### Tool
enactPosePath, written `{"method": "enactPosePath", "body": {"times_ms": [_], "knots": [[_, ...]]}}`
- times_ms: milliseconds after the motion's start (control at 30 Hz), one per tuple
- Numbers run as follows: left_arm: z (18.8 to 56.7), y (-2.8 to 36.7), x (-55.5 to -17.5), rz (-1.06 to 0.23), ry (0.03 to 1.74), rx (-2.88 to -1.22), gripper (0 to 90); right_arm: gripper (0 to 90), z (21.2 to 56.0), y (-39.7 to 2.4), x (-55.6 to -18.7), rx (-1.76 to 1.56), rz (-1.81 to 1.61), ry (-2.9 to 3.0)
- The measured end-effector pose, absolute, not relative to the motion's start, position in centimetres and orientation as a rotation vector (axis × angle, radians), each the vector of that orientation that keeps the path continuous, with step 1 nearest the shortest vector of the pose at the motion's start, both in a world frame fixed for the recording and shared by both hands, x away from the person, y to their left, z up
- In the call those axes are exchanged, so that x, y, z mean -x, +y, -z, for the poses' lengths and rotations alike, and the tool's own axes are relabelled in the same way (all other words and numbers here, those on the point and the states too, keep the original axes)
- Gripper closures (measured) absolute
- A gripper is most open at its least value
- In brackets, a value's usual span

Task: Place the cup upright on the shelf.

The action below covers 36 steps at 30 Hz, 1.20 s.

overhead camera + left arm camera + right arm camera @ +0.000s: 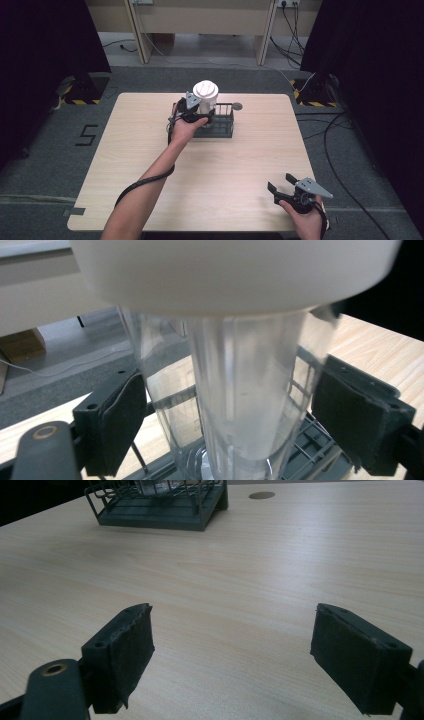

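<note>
A clear plastic container (206, 102) with a white lid (205, 90) stands upright in the left end of a dark wire rack (222, 128) at the table's far middle. My left gripper (200, 108) reaches it from the left. In the left gripper view the container (240, 390) fills the gap between the two pads (122, 425), which sit wide apart, close against its walls, with the lid (225, 270) above. My right gripper (281, 182) rests near the front right corner, open and empty, and its own view (232, 650) shows bare wood between the jaws.
A small grey round disc (237, 106) lies on the table just right of the rack's back corner. The wooden table (150, 165) is bare across the middle and front. Cables and stand bases lie on the floor around it.
</note>
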<state>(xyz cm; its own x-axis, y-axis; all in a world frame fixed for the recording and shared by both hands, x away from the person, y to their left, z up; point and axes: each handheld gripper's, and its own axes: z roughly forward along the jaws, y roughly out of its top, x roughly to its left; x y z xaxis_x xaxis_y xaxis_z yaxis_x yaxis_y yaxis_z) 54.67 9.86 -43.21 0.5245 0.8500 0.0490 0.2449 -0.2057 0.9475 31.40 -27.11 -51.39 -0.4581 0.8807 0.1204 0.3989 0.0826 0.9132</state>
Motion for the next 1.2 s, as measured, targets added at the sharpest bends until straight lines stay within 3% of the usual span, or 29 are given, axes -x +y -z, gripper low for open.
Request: {"method": "enactPosePath", "body": {"times_ms": [1200], "knots": [[43.3, 15.3, -47.4, -0.746, 0.878, -1.734, 14.4, 17.6, 51.4, -27.1, -31.4, -1.264, -1.349, 1.897]]}}
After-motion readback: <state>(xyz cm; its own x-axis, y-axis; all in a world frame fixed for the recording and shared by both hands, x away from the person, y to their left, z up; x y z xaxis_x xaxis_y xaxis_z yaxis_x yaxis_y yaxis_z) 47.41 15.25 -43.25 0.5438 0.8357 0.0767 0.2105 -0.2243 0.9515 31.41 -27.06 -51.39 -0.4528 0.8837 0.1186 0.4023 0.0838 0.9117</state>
